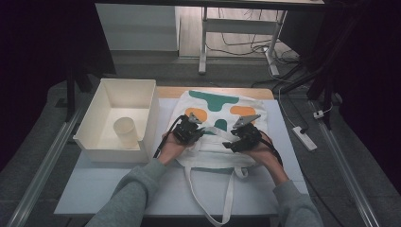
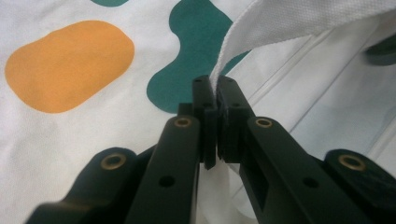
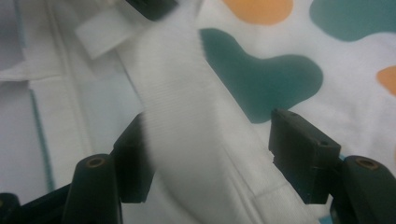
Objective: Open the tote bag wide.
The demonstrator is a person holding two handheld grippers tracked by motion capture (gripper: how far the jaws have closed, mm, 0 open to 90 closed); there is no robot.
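At the left of the pale table [image 1: 94, 187] stood a cream, straight-walled plastic bin [image 1: 105, 101], rectangular and open-topped, with a smooth, round cream cup [image 1: 126, 131] upright inside it near its front right corner. Just right of the bin lay the tote bag [image 1: 215, 111], a flat white bag of woven cloth printed with rounded orange and teal blobs, spread on the table's middle with its mouth toward the person and one long webbing handle [image 1: 230, 196] looping off the near edge. The left gripper [image 1: 189, 130], black and angular with a grey three-cornered plate on top, sat over the bag's left half; in the left gripper view its jaws were pressed together on the edge of the bag's upper strap [image 2: 280, 21], a ribbed white band that rose from between the pads up toward the right, over the smooth printed cloth. The right gripper [image 1: 243, 135] sat over the bag's right half, near the other. In the right gripper view its blocky black jaws stood apart on either side of the same strap [image 3: 182, 107], whose coarse weave ran between them, blurred, with the pads not pressing it.
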